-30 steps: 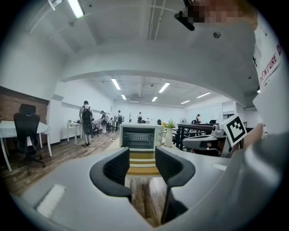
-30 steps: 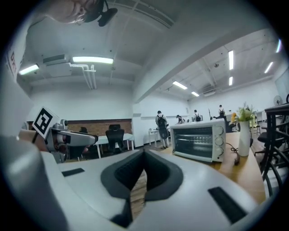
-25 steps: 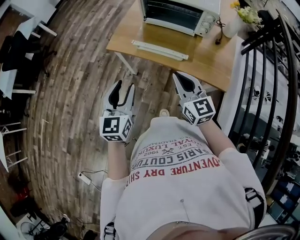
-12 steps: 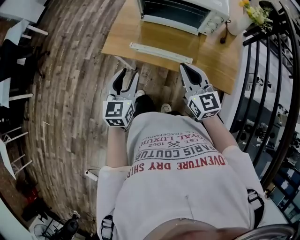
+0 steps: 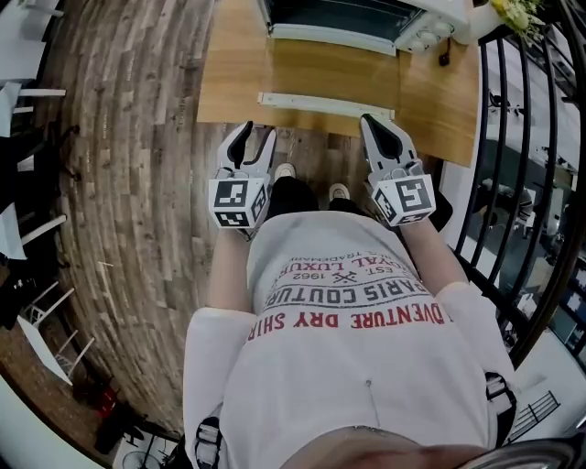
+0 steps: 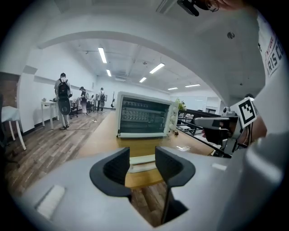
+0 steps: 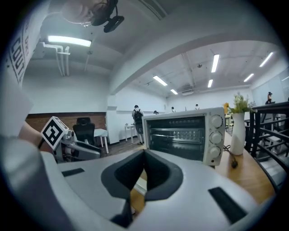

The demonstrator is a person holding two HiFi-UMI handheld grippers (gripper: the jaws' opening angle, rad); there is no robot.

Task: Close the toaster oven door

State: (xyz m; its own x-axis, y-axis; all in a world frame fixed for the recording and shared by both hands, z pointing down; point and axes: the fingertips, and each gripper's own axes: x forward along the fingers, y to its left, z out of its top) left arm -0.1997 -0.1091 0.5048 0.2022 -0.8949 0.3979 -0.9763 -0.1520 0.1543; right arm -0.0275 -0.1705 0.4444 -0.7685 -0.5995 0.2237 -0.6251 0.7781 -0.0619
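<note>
Sitting at the far side of the table, the toaster oven has its door dropped open, seemingly flat. Left gripper hovers by the table edge, fingers apart, empty. Right gripper fingers together, empty.

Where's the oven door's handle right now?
Head view: the door handle is the white bar near the table's front edge, in front of the toaster oven, just ahead of the left gripper and right gripper.
</note>
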